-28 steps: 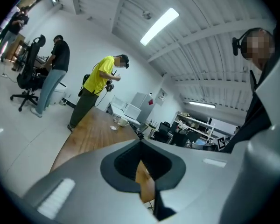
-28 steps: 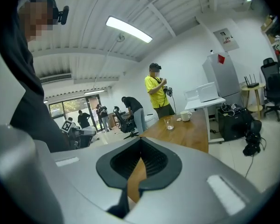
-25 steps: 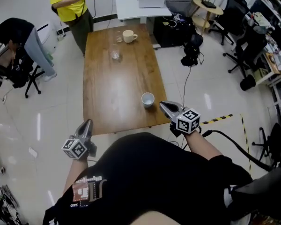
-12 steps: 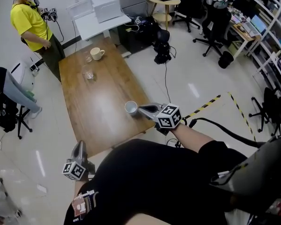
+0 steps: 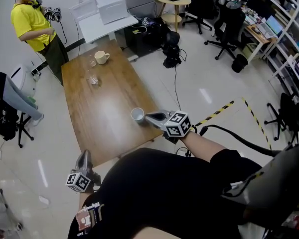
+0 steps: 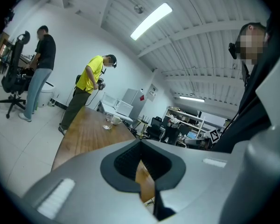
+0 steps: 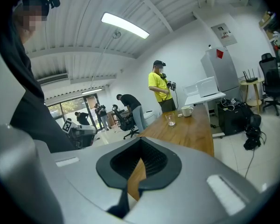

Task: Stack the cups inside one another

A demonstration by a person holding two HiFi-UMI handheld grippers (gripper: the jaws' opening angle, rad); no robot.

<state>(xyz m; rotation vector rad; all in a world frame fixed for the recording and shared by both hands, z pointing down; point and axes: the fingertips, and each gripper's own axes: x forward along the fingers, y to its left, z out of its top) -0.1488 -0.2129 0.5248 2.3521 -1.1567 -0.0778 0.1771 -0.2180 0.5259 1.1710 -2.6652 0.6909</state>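
My left tool [image 5: 83, 156] hangs over the floor short of the bench's [image 5: 105, 109] near edge, pressed together with nothing in it. At the bench's far end stand a clear glass [image 5: 92, 78] and, beyond it, a cream mug [image 5: 101, 57]. Nearer me, a white cup [image 5: 137, 115] sits upright near the right edge. My right tool [image 5: 149, 116], also pressed together and empty, points at it, tips just beside its rim.

**Bright room, bent edges**

A ceiling strip light [image 6: 151, 20] above my left claw [image 6: 141, 144] floods everything evenly. Ahead of my right claw [image 5: 147, 116], the wooden table [image 5: 104, 121] carries a pale sheen. Both claw cameras bow straight lines and blacken at the corners.
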